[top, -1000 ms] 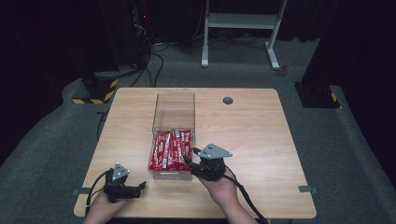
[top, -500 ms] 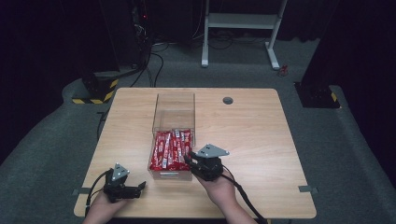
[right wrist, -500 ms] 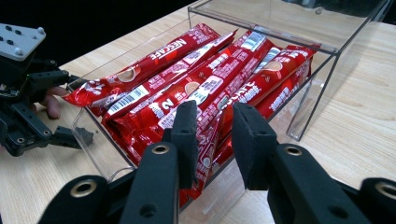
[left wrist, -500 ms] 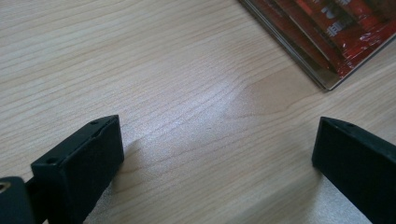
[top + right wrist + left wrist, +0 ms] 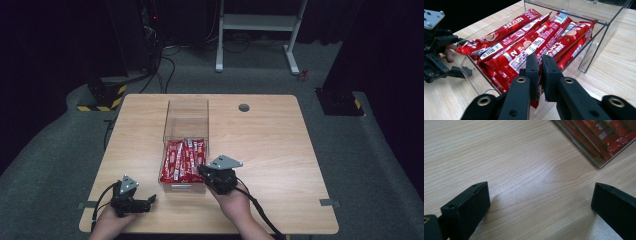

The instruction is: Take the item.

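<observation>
Pinching looks like the step in hand: your right gripper (image 5: 539,75) sits at the near right corner of the clear rectangular plastic box (image 5: 186,115), jaws pressed nearly together with a thin slit between them, apparently nipping the end of one red Nescafe sachet (image 5: 534,53), though the contact point itself is hidden behind the jaws. Next move, as I judge it, calls for a straight lift so that sachet clears the box wall without dragging its neighbours; confirm the grip first. Your left gripper (image 5: 134,199) rests low on the light wooden table (image 5: 280,145), left of the box and apart from it, jaws spread wide on nothing. Box contents: a stack of red sachets lying lengthwise in the near half, far half bare. Risk: a slippery foil end may slide out
</observation>
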A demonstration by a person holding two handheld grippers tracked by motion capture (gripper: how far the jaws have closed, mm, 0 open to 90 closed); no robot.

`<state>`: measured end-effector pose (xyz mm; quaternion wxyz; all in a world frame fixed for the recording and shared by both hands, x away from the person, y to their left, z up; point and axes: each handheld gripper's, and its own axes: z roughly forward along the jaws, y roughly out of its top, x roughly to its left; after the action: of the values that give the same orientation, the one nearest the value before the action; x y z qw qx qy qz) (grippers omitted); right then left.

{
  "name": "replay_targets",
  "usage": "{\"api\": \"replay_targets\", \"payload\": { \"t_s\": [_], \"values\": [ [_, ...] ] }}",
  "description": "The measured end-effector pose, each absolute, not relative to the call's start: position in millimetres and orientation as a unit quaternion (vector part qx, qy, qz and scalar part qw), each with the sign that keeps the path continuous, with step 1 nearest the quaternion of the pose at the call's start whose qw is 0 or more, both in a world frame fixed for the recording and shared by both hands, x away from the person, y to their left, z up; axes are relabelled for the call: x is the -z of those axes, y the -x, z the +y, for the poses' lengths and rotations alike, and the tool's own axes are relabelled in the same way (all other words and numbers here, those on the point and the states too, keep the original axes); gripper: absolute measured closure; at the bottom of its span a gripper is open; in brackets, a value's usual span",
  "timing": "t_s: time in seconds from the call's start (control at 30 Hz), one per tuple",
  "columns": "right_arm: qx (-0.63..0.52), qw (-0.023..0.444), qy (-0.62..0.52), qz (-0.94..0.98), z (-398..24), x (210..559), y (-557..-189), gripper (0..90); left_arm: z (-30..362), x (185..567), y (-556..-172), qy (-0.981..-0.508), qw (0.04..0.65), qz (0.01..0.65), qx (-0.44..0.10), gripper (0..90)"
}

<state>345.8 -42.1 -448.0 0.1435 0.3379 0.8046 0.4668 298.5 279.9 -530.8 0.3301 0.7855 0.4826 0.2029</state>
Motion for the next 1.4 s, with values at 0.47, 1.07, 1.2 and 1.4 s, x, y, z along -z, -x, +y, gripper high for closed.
{"api": "replay_targets", "payload": {
  "t_s": [0.47,1.07,1.2,1.4],
  "values": [
    [-0.474,0.142,-0.338,0.801,-48,444,-341,89.9,280,531,-299,-0.785,0.330,0.483,-0.203,2.5],
    [-0.477,0.141,-0.334,0.801,-52,443,-332,89.8,280,531,-299,-0.787,0.330,0.481,-0.202,2.4],
    [-0.479,0.144,-0.330,0.800,-53,443,-331,89.8,280,531,-299,-0.787,0.330,0.480,-0.202,2.4],
    [-0.482,0.147,-0.326,0.800,-54,441,-329,89.7,280,531,-299,-0.787,0.330,0.481,-0.202,2.4]
  ]
}}
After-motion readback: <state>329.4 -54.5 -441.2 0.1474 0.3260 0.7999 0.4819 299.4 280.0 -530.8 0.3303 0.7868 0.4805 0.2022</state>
